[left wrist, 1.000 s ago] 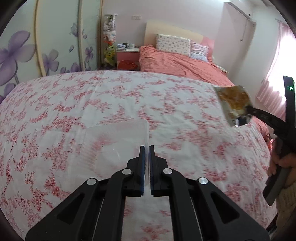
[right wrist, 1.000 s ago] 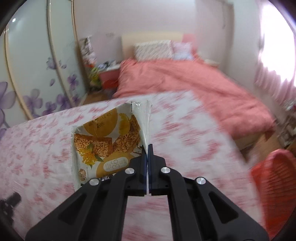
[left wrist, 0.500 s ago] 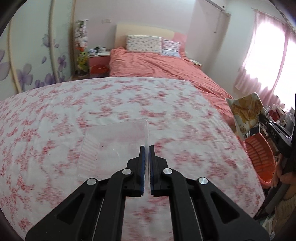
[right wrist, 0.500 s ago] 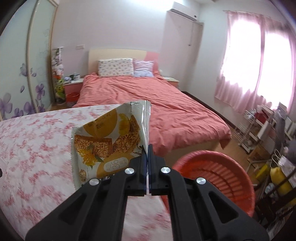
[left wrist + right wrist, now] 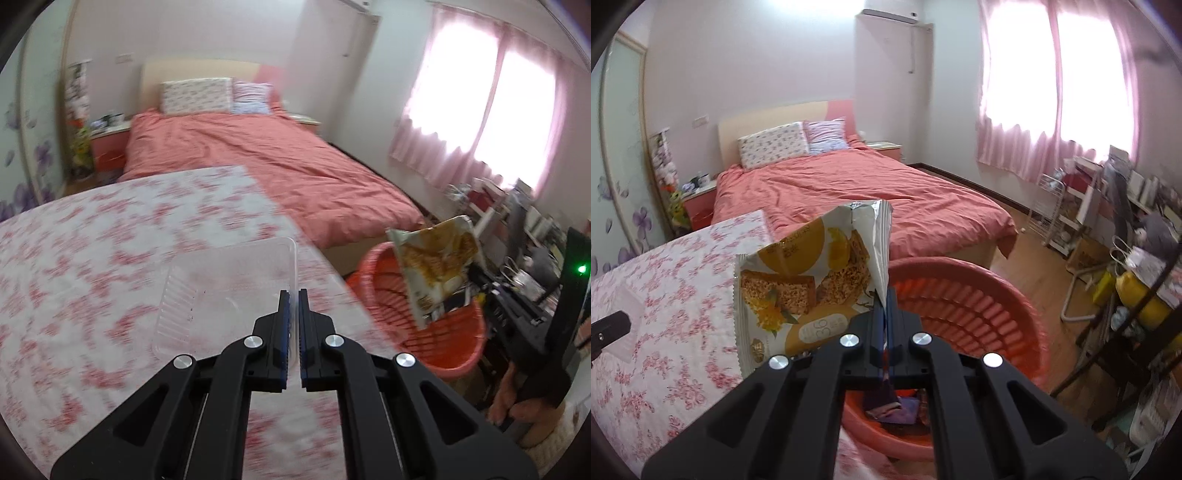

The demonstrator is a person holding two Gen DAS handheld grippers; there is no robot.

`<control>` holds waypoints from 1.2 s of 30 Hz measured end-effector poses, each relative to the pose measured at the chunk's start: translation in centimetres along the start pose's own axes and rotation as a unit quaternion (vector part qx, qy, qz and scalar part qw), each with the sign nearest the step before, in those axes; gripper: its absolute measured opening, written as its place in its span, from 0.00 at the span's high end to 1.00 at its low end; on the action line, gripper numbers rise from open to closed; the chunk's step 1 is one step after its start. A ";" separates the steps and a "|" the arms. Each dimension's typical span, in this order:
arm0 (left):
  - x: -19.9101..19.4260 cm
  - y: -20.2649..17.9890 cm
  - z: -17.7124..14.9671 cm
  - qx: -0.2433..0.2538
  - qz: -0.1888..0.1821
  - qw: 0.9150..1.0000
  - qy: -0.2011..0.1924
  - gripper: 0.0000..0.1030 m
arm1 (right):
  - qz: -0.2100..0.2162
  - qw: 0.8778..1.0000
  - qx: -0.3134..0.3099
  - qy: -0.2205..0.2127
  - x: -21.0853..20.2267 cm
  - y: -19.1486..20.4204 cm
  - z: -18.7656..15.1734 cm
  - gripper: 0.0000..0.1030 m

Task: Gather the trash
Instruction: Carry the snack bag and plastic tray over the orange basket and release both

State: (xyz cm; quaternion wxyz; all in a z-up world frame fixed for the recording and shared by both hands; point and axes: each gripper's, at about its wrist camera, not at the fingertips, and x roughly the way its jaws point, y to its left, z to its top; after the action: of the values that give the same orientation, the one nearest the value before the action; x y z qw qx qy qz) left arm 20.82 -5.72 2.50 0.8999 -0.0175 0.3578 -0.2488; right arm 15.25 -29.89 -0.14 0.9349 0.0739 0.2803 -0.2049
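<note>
Home bedroom, made bed (image 5: 849,188), pillows (image 5: 772,147), pink curtains (image 5: 1052,96)

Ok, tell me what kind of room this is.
A bedroom, lived in. A bed with a coral duvet and two pillows stands against the far wall, pink curtains cover the window, and a nearer surface carries a floral quilt. A red basket sits beside it.
</note>
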 end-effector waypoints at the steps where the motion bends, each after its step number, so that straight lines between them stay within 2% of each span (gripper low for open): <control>1: 0.3 -0.9 0.1 0.006 -0.008 1.000 0.000 0.96 | -0.003 1.000 0.005 0.000 0.0 -0.5 -0.1 0.98; 11: 3.1 -8.3 -0.1 0.058 -0.064 0.996 0.013 0.96 | -0.038 0.998 0.055 0.001 -0.4 -7.3 -1.4 0.98; 20: 5.2 -12.3 -0.5 0.083 -0.091 0.992 0.026 0.96 | -0.052 0.995 0.090 0.006 -0.1 -12.2 -2.5 0.98; 29: 6.6 -15.8 -1.2 0.108 -0.115 0.987 0.033 0.96 | -0.046 0.992 0.114 0.014 1.0 -14.3 -3.2 0.97; 36: 8.0 -16.8 -1.4 0.114 -0.123 0.985 0.043 0.96 | -0.044 0.991 0.122 0.017 1.9 -15.3 -3.2 0.97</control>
State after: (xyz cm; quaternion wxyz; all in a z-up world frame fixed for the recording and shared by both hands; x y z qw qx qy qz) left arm 17.53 -23.93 -0.08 0.8423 0.0521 0.3608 -0.3971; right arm 8.63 -43.60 -4.25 0.9040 0.1784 0.2717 -0.2777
